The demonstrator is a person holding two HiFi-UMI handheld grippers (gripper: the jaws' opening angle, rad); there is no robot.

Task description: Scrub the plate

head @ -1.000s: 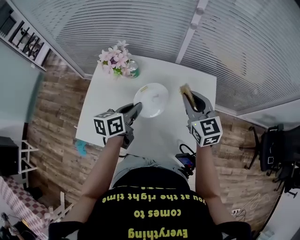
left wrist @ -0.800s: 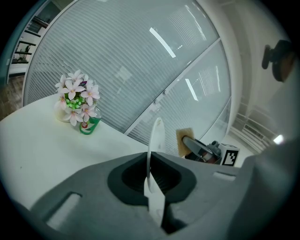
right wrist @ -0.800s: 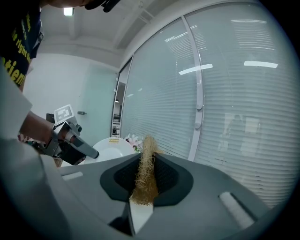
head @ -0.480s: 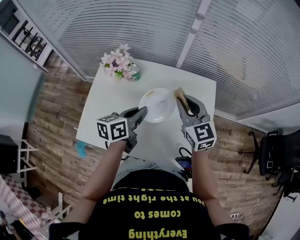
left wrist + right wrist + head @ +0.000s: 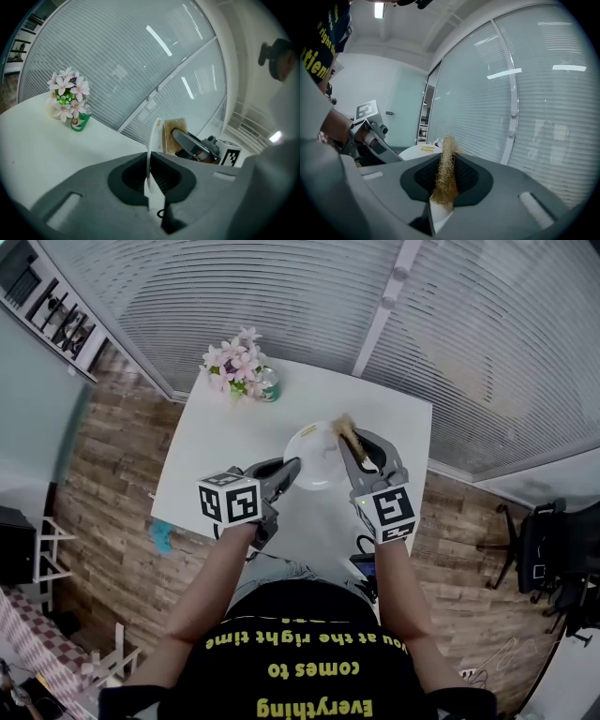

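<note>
I clench the white plate (image 5: 151, 140) by its rim in my left gripper (image 5: 151, 185). The left gripper view shows it edge-on and upright, the head view round. Just beyond, my right gripper (image 5: 444, 187) grasps a straw-coloured scrub pad (image 5: 446, 164).

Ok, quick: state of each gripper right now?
Left gripper: closed on the plate, gripping its rim and holding it on edge.
Right gripper: closed on the scrubbing sponge.
</note>
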